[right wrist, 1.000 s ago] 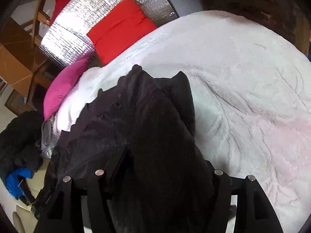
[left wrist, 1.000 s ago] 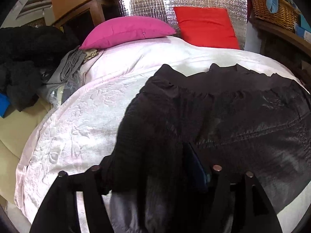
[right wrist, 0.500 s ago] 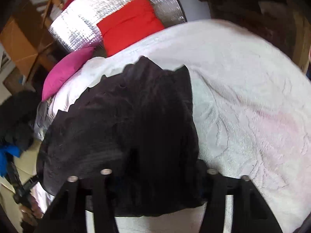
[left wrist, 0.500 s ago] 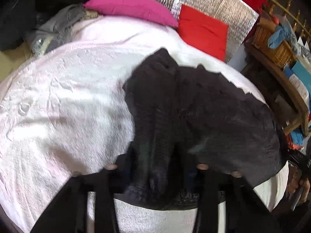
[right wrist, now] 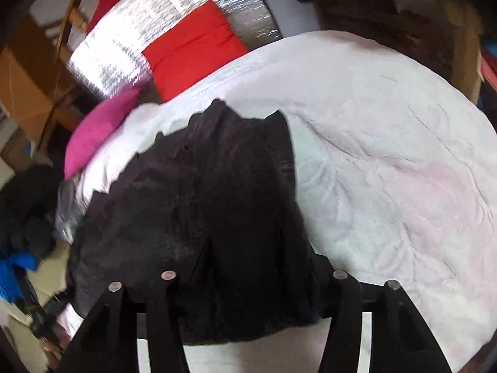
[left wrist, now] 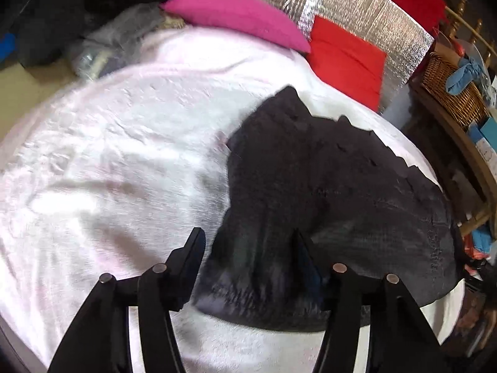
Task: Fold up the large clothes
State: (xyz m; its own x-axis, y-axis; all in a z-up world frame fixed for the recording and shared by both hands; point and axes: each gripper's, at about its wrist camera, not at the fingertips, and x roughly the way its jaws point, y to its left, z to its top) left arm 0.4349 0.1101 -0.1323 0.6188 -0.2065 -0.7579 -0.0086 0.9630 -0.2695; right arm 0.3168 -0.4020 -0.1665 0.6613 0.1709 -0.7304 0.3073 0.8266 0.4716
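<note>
Black cloth, a large garment (left wrist: 326, 192), lies spread on the bed's white blanket (left wrist: 124, 143), its near edge bunched between both tools. The left tool (left wrist: 248, 248) has just been opening; its jaws stand apart with a fold between them, one finger clear on the blanket. The right tool (right wrist: 264, 258) has also just been opening, fabric heaped between its fingers; whether they press it I cannot tell. Beyond lie a pink pillow (left wrist: 236, 18), a red cushion (right wrist: 192, 49) and a wicker basket (left wrist: 450, 90).

No text, label, brand, number or sign can be read in either view; all surfaces are too blurred or plain.
</note>
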